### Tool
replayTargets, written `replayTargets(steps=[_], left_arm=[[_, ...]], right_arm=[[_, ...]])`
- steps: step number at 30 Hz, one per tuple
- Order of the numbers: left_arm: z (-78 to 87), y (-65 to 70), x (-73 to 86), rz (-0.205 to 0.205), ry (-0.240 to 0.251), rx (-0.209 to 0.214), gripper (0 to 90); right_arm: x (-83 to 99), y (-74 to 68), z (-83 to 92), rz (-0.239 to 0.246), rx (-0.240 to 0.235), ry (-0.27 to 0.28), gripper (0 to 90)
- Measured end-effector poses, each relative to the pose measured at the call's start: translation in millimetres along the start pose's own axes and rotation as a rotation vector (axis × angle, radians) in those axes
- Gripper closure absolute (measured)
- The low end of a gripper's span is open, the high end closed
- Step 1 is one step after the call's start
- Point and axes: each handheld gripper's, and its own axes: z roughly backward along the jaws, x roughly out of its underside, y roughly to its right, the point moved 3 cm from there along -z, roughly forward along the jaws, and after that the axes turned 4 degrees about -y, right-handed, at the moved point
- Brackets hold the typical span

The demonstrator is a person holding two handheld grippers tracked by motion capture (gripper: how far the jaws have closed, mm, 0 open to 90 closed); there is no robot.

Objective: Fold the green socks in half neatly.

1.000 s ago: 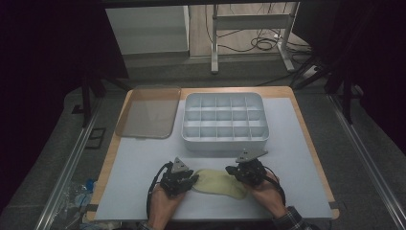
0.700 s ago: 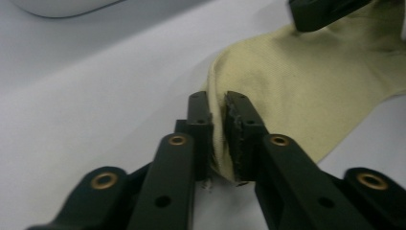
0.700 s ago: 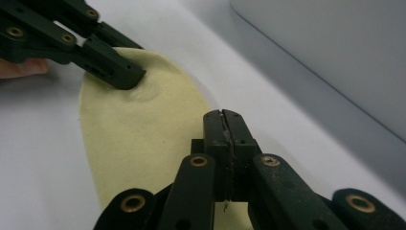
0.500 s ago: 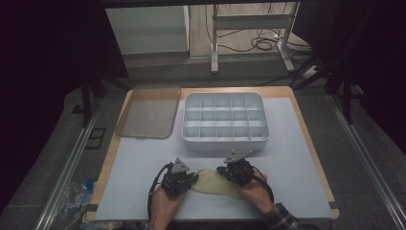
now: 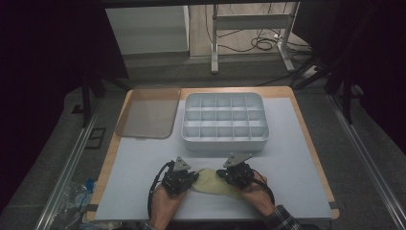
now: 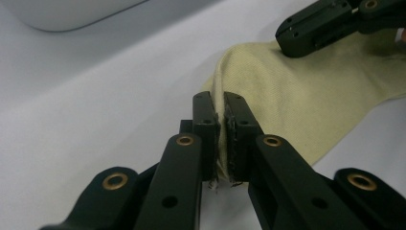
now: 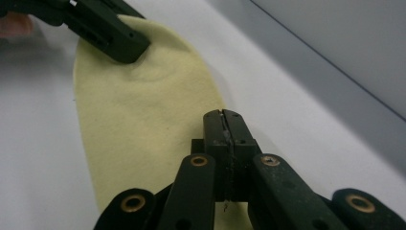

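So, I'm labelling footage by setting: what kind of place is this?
Probably a lab or data-recording workspace, not a home: a white-topped table ringed by dark curtains, cables trailing across the floor behind, and only a divided organizer tray and a yellow cloth laid out.

Your white-topped table (image 5: 297,158): a yellow cloth (image 5: 214,181) near its front edge, a compartment tray (image 5: 223,122) at the back, a clear lid (image 5: 147,111) at the back-left corner.
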Motion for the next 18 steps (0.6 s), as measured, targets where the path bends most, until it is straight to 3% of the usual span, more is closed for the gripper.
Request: replayTargets(steps=[18], left_arm=[[3.2,1.4,-5.0,-0.015,0.002,-0.006,84.7]], right_arm=[[9.7,-20.1,7.6,0.008,-0.054,-0.001,89.3]])
